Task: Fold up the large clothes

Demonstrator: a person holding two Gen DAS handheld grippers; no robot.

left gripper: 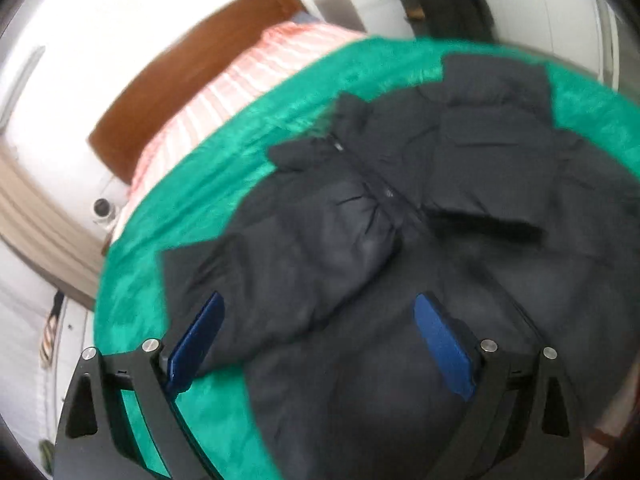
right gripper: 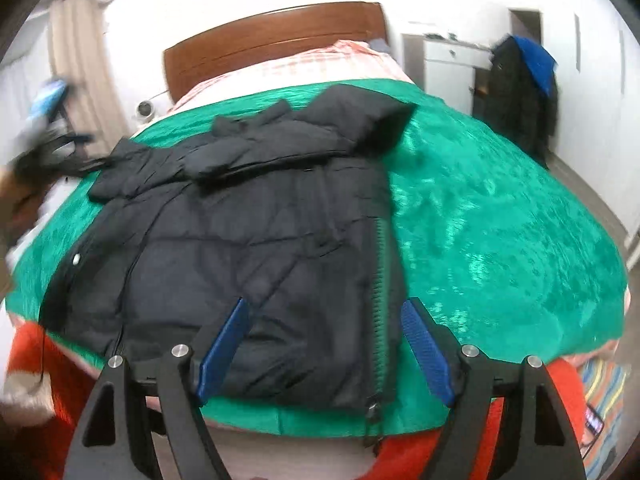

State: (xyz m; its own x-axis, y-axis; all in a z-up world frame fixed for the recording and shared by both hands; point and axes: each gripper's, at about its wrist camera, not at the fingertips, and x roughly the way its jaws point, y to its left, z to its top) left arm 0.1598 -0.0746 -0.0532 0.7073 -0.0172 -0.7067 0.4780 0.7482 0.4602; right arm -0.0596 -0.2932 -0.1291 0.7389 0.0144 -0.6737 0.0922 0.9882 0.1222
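Note:
A large black puffer jacket (left gripper: 400,220) lies spread on a green blanket (left gripper: 208,184) over a bed, with both sleeves folded in across the chest. In the right wrist view the same jacket (right gripper: 248,248) shows its zipper edge along the right side. My left gripper (left gripper: 320,312) hovers above the jacket's lower part, open, its blue pads wide apart with nothing pressed between them. My right gripper (right gripper: 324,312) stands open over the jacket's hem near the zipper, holding nothing.
A brown wooden headboard (right gripper: 276,40) and a pink checked pillow (right gripper: 352,60) lie at the far end. Dark clothes with a blue item (right gripper: 524,84) hang by a white cabinet at the right. An orange cover (right gripper: 560,392) hangs below the bed's front edge. A blurred object (right gripper: 48,144) is at the left.

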